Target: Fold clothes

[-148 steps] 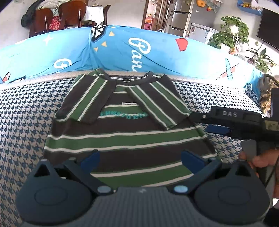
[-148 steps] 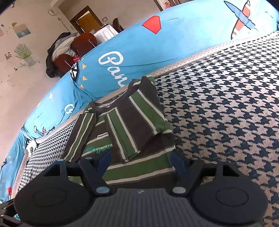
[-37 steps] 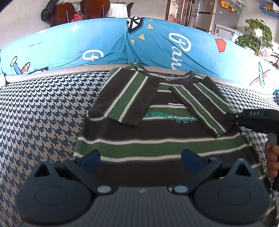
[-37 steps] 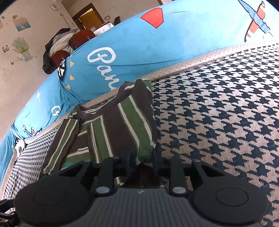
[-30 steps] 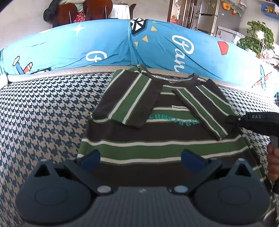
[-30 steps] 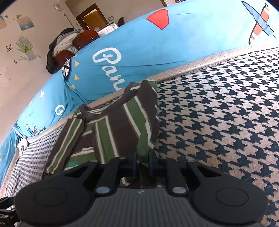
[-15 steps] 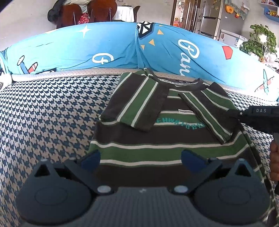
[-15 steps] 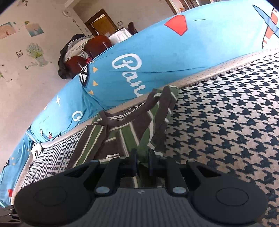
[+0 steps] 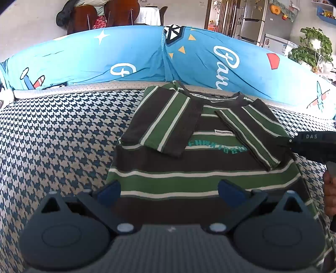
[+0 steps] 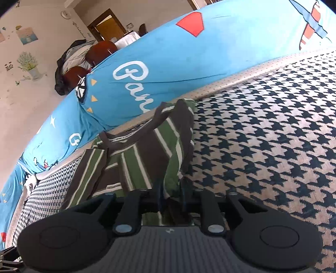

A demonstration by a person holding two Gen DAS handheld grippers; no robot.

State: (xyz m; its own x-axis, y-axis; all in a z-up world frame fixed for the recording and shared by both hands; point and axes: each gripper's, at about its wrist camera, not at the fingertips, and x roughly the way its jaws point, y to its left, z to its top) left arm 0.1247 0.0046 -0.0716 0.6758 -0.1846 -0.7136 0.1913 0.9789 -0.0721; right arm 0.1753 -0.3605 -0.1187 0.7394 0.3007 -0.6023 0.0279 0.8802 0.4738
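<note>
Shirt, striped in green, dark brown and white, lies flat on a houndstooth-patterned sofa seat, its collar toward the blue printed cushions along the back. Both short sleeves are folded in over the chest, partly covering teal lettering that is too broken up to read. The shirt's lower hem is hidden behind the body of the left hand-held gripper, and its right edge is cut off by the right hand-held gripper reaching in from the side, where only a sliver of the person's hand shows at the picture's border.

From the left wrist view, the left hand-held gripper hangs over the shirt's lower part with its blue-tipped fingers spread wide on either side of the stripes; nothing is between them, and whether they touch the cloth cannot be made out.

From the right wrist view, the right hand-held gripper sits at the shirt's right side, near the folded sleeve. A bunched fold of green and brown cloth rises between its narrow-set fingers, and the jaws are opening. Whether the pads still press on the fabric is hard to judge, as the fold hides the inner faces. Chairs stand blurred in the room beyond the sofa.
</note>
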